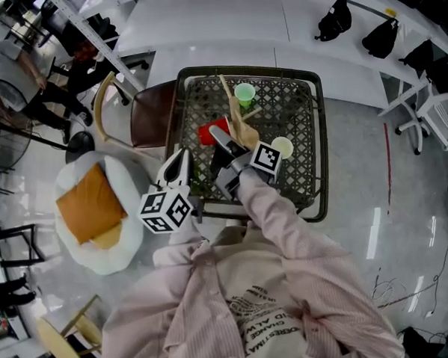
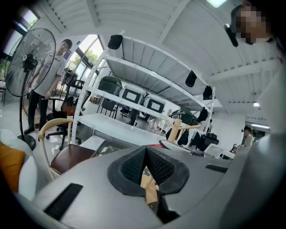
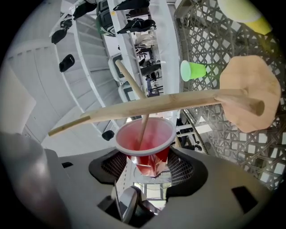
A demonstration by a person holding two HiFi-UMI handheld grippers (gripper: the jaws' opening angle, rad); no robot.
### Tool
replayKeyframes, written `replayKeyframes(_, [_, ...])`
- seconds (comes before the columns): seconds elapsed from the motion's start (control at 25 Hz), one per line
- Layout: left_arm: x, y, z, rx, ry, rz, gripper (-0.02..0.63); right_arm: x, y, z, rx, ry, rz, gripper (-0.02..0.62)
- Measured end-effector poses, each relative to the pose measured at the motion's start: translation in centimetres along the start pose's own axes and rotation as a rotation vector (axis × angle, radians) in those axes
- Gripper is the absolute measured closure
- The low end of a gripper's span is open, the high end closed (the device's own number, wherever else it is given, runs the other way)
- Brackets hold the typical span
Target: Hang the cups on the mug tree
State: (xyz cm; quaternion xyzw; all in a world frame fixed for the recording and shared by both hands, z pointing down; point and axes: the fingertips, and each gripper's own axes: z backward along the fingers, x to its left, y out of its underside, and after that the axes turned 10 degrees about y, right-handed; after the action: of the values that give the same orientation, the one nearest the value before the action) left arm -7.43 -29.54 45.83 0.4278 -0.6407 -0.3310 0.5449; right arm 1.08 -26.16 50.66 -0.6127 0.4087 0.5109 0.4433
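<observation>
A wooden mug tree (image 1: pixel 236 115) stands on the black lattice table (image 1: pixel 303 118). My right gripper (image 1: pixel 219 135) is shut on a red cup (image 3: pixel 145 142), squeezing its lower part. The cup's mouth faces the tree (image 3: pixel 178 105), and one thin peg (image 3: pixel 143 127) reaches into it. On the table lie a green cup (image 1: pixel 243 93) beyond the tree and a pale yellow cup (image 1: pixel 282 147) to its right; both show in the right gripper view, green cup (image 3: pixel 193 70) and yellow cup (image 3: pixel 243 11). My left gripper (image 1: pixel 180 163) hovers at the table's near-left edge, its jaws (image 2: pixel 146 167) shut and empty.
A chair with a brown seat (image 1: pixel 149 103) stands at the table's left side. A white beanbag with an orange cushion (image 1: pixel 91 208) lies on the floor at the left. White benches (image 1: pixel 223 25) run behind the table. A person (image 2: pixel 47 67) stands by a fan (image 2: pixel 27 62).
</observation>
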Motion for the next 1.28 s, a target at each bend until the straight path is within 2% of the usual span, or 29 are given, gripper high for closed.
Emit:
replayKeyframes(0.44, [0.2,0.1,0.0,0.005,-0.003,-0.001,0.607,-0.4,-0.4,0.0,-0.021,-0.017,-0.055,0.321])
replayKeyframes(0.84, [0.2,0.4,0.1,0.019,0.028,-0.007,0.607,-0.6,-0.5,0.3,-0.072,-0.029,-0.070,0.271])
replayKeyframes(1.28, [-0.3,1.0,0.4,0.052,0.095,-0.026,0.607,-0.5,0.7,1.9,-0.082,-0.028,0.014,0.264])
